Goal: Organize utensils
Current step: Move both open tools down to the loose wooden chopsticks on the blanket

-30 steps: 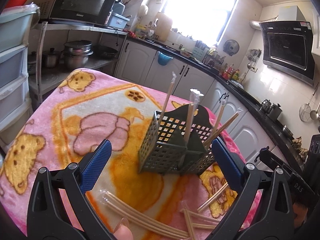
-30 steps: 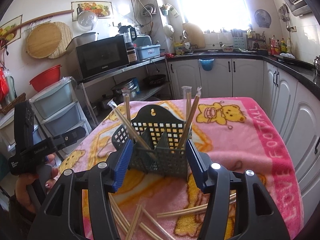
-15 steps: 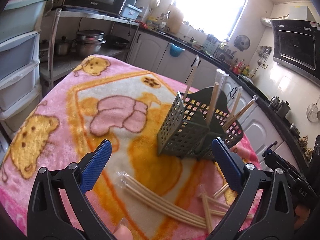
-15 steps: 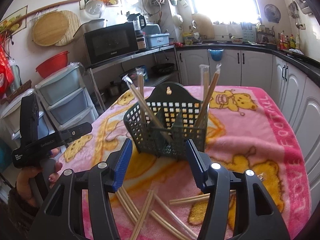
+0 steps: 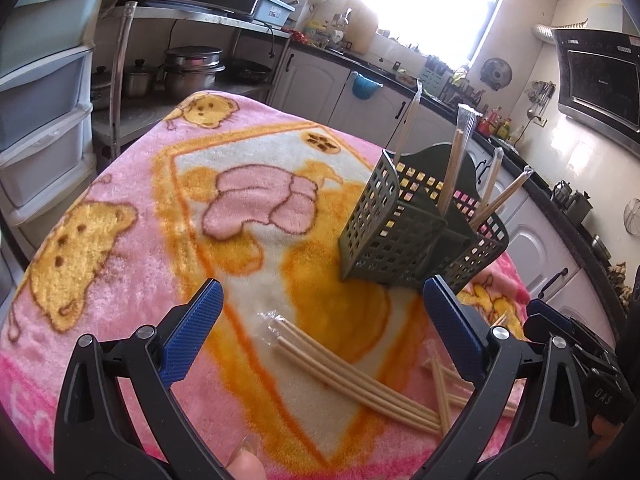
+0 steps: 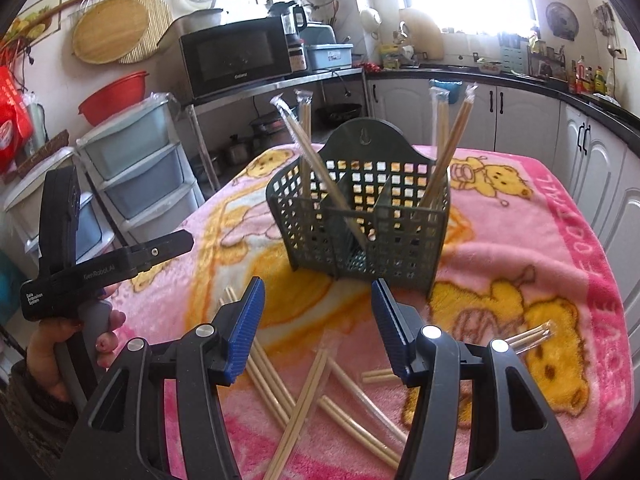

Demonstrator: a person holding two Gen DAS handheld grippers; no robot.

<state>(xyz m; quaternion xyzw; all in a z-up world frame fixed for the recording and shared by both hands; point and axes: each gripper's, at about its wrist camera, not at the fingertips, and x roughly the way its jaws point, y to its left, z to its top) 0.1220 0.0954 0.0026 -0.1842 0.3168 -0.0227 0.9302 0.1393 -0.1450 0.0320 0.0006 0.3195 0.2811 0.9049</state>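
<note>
A dark green slotted utensil basket (image 5: 400, 232) (image 6: 360, 216) stands upright on the pink bear blanket (image 5: 120, 240) (image 6: 560, 240). Several wrapped wooden chopsticks (image 5: 454, 168) (image 6: 304, 152) lean in its compartments. More wrapped chopsticks (image 5: 352, 376) (image 6: 304, 400) lie loose on the blanket in front of it. My left gripper (image 5: 322, 320) hovers open over the loose bundle, nothing between its blue pads. My right gripper (image 6: 320, 320) is open and empty too, over the scattered chopsticks and just short of the basket. In the right wrist view a hand holds the left gripper (image 6: 100, 268) at the left.
Grey plastic drawers (image 6: 136, 168) and a metal rack with a microwave (image 6: 236, 56) and pots stand beyond the table's far left edge. White kitchen cabinets (image 6: 592, 148) run along the right. The blanket's right border (image 6: 600, 300) marks the table edge.
Both grippers have sunk toward the blanket and tipped downward. The loose chopsticks now fill more of each view, and the basket sits higher in the frames. Jaw widths look unchanged.
</note>
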